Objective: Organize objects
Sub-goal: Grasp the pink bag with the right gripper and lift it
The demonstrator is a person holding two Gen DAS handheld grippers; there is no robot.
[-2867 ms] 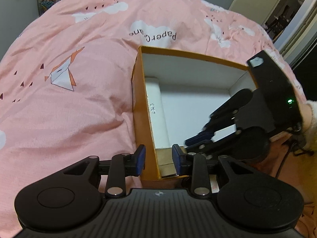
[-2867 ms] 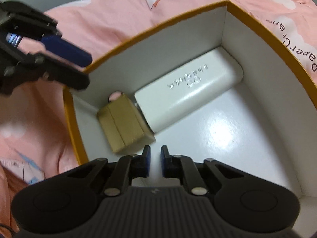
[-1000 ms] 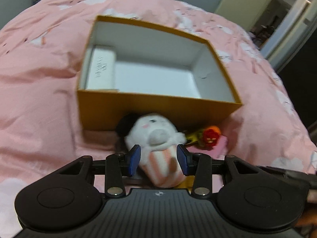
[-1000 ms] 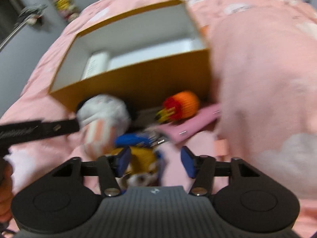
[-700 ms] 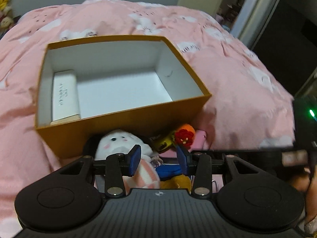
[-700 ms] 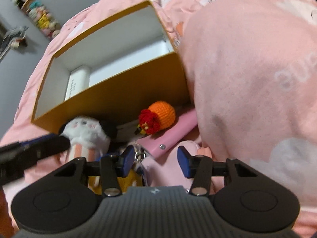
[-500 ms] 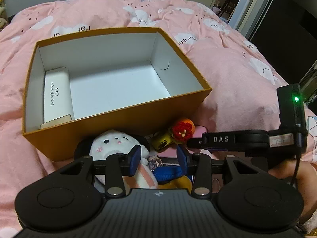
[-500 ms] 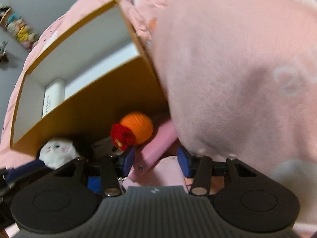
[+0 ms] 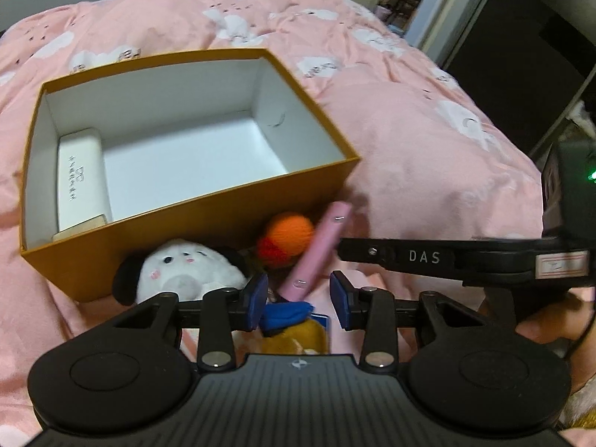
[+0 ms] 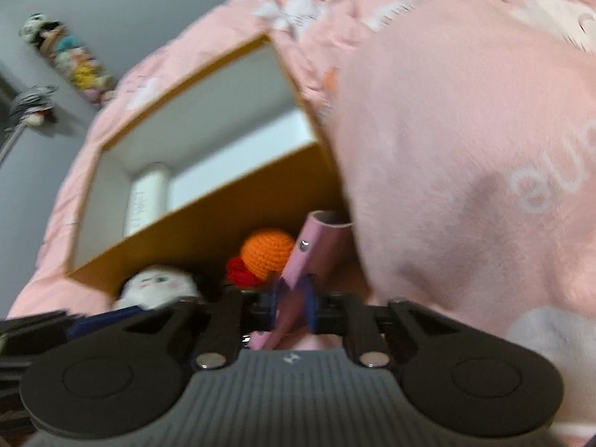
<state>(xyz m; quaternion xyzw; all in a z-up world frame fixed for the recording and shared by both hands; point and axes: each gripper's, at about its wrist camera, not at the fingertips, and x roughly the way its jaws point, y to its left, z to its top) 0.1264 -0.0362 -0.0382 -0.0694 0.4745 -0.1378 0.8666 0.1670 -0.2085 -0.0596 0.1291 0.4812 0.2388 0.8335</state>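
The right wrist view is motion-blurred. The print on the white case is too small to read. The left gripper hides most of the yellow-and-blue toy, and the box hides the tan block's lower part.

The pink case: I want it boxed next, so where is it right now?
The pink case is outside the orange box, by its near right corner, beside the orange crochet toy. The right tool is shut on its lower end.

The right hand-held gripper clamps a pink case beside the orange box.
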